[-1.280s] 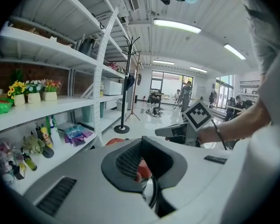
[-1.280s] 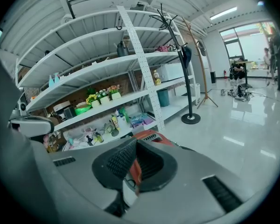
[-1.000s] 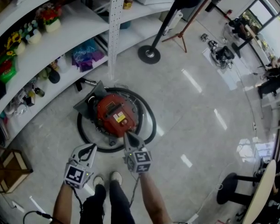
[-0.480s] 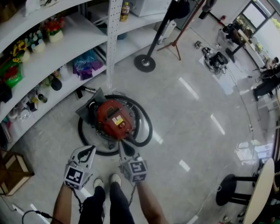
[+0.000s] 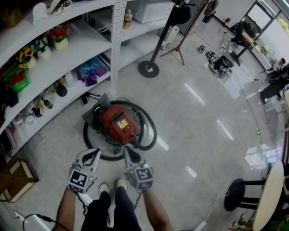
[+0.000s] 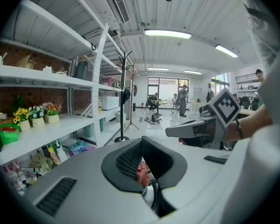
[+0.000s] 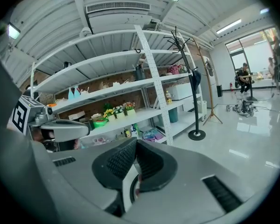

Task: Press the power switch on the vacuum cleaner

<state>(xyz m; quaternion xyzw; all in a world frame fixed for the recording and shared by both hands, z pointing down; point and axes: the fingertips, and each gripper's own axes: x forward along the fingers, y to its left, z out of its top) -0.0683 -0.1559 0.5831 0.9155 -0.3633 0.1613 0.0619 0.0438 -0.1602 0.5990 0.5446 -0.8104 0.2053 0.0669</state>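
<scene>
The red vacuum cleaner (image 5: 118,124) is sitting on the floor (image 5: 197,129) beside the shelves (image 5: 62,61). Just short of it, the left claw (image 5: 91,152) and right claw (image 5: 127,151) are hovering pinched together, gripping nothing.

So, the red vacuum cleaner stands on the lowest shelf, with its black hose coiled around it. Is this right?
Not quite. The red vacuum cleaner stands on the floor, in front of the shelves, not on the lowest shelf. The head view shows this. The rest holds: its black hose is coiled around it.
</scene>
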